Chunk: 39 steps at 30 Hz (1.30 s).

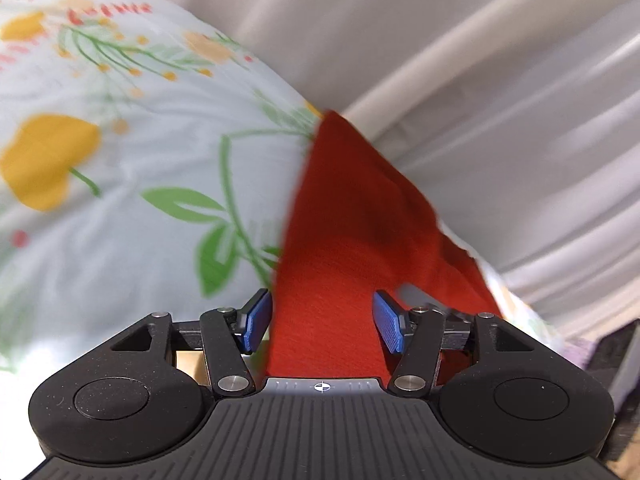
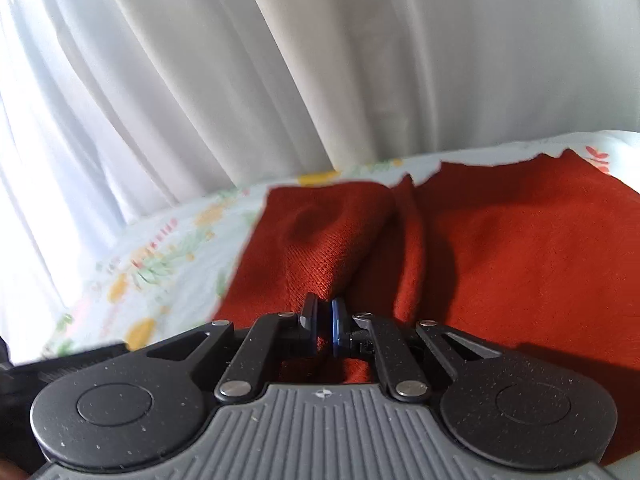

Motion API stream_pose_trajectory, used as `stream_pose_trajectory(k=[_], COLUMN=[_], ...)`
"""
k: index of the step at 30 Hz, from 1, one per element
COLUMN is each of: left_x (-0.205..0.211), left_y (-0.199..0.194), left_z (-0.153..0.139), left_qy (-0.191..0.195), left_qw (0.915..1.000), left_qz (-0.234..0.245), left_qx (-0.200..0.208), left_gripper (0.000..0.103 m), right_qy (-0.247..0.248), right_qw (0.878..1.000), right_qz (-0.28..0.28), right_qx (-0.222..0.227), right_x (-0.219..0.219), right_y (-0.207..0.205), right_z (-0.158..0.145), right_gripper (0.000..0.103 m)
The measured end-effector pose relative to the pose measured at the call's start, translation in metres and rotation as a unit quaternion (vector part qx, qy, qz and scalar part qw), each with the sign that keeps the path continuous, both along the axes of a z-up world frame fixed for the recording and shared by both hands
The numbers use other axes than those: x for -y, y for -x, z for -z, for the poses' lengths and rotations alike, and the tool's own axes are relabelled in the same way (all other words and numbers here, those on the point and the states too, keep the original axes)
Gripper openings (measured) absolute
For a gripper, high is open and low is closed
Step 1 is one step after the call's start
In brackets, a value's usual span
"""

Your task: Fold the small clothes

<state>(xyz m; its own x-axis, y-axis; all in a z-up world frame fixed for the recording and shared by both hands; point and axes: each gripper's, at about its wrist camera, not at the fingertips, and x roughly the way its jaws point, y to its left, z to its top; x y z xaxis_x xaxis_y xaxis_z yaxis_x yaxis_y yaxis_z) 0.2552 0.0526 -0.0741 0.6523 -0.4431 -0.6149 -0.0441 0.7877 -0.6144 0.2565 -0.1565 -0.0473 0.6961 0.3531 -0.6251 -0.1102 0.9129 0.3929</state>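
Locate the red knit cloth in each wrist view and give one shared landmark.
Left wrist: red knit cloth runs centre to bottom, between the open left gripper.
Right wrist: centre and right, pinched by the right gripper.
Shared landmark: floral white bedsheet.

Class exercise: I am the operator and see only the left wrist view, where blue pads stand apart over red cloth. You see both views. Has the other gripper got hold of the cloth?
Observer: Yes. The right gripper is shut on a bunched ridge of the red cloth.
Operator: Does the cloth lie flat over there?
Observer: No. A raised fold runs from the pinch up toward the cloth's far edge; to its right the cloth lies smoother.
Operator: What is beyond the cloth there?
Observer: A strip of the floral sheet, then a white curtain.
Operator: And my left gripper?
Observer: Only your view shows it: open, as you said.
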Motion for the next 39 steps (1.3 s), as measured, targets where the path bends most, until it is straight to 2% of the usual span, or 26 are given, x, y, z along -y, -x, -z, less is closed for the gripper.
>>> stream_pose_trajectory(k=[3,4,7,10,12,14,16,19,20,21,22,25,27,30,34,37,39], left_x=[-0.002,-0.006,-0.015,-0.02,-0.021,-0.02,-0.017,-0.012,-0.011,-0.01,-0.009,-0.005,-0.001,0.01,0.034,0.051,0.057], left_y=[-0.001,0.0,0.002,0.002,0.0,-0.002,0.0,0.003,0.004,0.005,0.007,0.014,0.02,0.028,0.034,0.033,0.029], left_z=[0.0,-0.001,-0.006,-0.008,-0.005,-0.002,-0.003,-0.005,-0.006,-0.008,-0.01,-0.016,-0.019,-0.022,-0.02,-0.014,-0.009], left_qy=[0.0,0.007,-0.002,-0.015,-0.022,-0.017,-0.02,-0.032,-0.037,-0.042,-0.048,-0.069,-0.085,-0.094,-0.122,-0.144,-0.145], left_qw=[1.0,1.0,0.9997,0.9986,0.9974,0.9978,0.9983,0.9989,0.9989,0.9989,0.9987,0.9974,0.9955,0.992,0.9841,0.9801,0.9802], left_qz=[0.007,0.003,-0.024,-0.051,-0.065,-0.059,-0.049,-0.029,-0.022,-0.016,-0.009,0.02,0.043,0.083,0.128,0.137,0.135], left_qx=[0.0,-0.001,-0.001,-0.003,-0.021,-0.027,-0.025,-0.02,-0.019,-0.017,-0.015,-0.006,0.001,0.014,0.018,0.012,0.007], left_gripper=[0.066,0.066,0.066,0.066,0.066,0.067,0.067,0.068,0.068,0.068,0.068,0.07,0.071,0.073,0.073,0.073,0.073], right_qy=[0.003,-0.015,-0.073,-0.13,-0.202,-0.257,-0.261,-0.202,-0.178,-0.156,-0.132,-0.022,0.049,0.108,0.137,0.158,0.154], right_qw=[1.0,1.0,0.996,0.987,0.973,0.959,0.959,0.975,0.98,0.985,0.989,0.999,0.999,0.993,0.987,0.983,0.985], right_qz=[-0.025,-0.024,0.043,0.086,0.083,0.078,0.061,0.039,0.033,0.026,0.019,-0.001,-0.02,-0.029,-0.007,0.017,0.027], right_qx=[0.003,0.0,0.003,-0.039,-0.075,-0.089,-0.093,-0.084,-0.077,-0.07,-0.062,-0.032,0.0,0.047,0.086,0.087,0.076], right_x=[0.003,0.01,0.045,0.074,0.085,0.086,0.073,0.047,0.039,0.032,0.025,0.004,-0.009,-0.011,0.008,0.027,0.041], right_y=[-0.002,-0.003,-0.001,-0.009,-0.019,-0.026,-0.036,-0.051,-0.054,-0.056,-0.058,-0.057,-0.051,-0.042,-0.03,-0.026,-0.024], right_z=[0.001,-0.003,-0.009,0.003,0.018,0.024,0.021,0.012,0.009,0.006,0.002,-0.011,-0.021,-0.037,-0.058,-0.06,-0.057], right_gripper=[0.007,0.009,0.036,0.038,0.041,0.042,0.046,0.047,0.045,0.04,0.023,0.016,0.014,0.013,0.013,0.013,0.013])
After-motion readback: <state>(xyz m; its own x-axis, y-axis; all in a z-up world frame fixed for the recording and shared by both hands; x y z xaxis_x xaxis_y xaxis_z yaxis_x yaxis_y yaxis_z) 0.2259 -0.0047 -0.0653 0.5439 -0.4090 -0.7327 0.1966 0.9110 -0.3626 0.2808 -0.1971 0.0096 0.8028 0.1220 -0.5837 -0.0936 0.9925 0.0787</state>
